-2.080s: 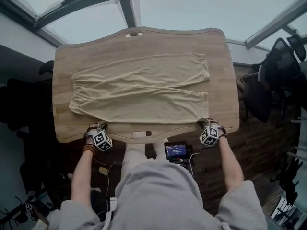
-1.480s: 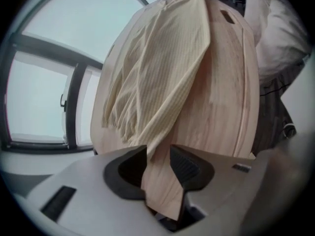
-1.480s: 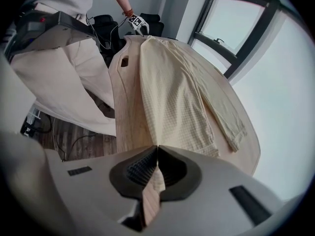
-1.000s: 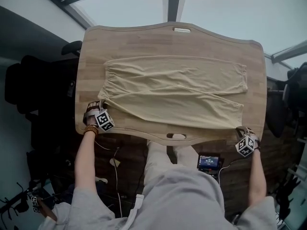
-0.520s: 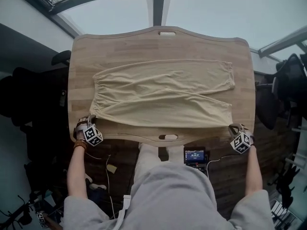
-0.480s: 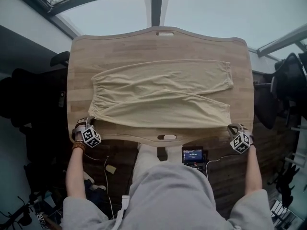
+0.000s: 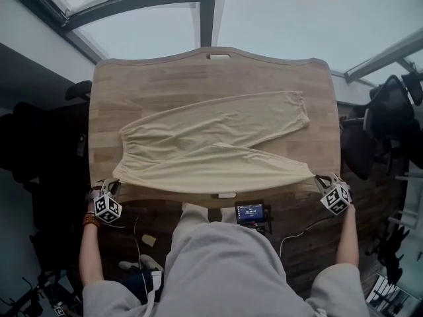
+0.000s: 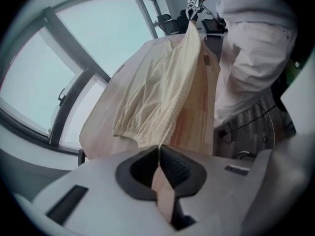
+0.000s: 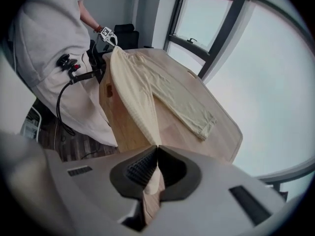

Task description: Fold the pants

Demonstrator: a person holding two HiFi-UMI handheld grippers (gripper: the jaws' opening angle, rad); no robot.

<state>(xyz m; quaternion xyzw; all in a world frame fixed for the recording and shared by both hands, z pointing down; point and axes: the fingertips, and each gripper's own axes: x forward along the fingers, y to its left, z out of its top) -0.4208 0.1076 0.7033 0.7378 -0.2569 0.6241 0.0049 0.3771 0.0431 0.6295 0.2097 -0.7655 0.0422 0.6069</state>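
Cream pants (image 7: pixel 211 147) lie across the wooden table (image 7: pixel 165 84), waistband to the left, leg cuffs to the right. The near leg is lifted off the tabletop and stretched taut between my two grippers. My left gripper (image 7: pixel 109 189) is shut on the near waistband corner; in the left gripper view the fabric (image 8: pixel 172 82) runs from the closed jaws (image 8: pixel 160 154) toward the other gripper. My right gripper (image 7: pixel 324 180) is shut on the near leg's cuff, with cloth (image 9: pixel 138 97) pinched between its jaws (image 9: pixel 156 154). The far leg (image 7: pixel 264 114) still rests flat.
A small screen device (image 7: pixel 250 212) hangs below the table's near edge, with cables. Dark office chairs stand at the left (image 7: pixel 39 144) and right (image 7: pixel 386 111). Large windows lie beyond the table's far edge. My grey-clad body (image 7: pixel 225 269) is close to the near edge.
The left gripper closed on the waistband corner. Both grippers rose and drew toward me, lifting the near leg off the table and pulling it taut.
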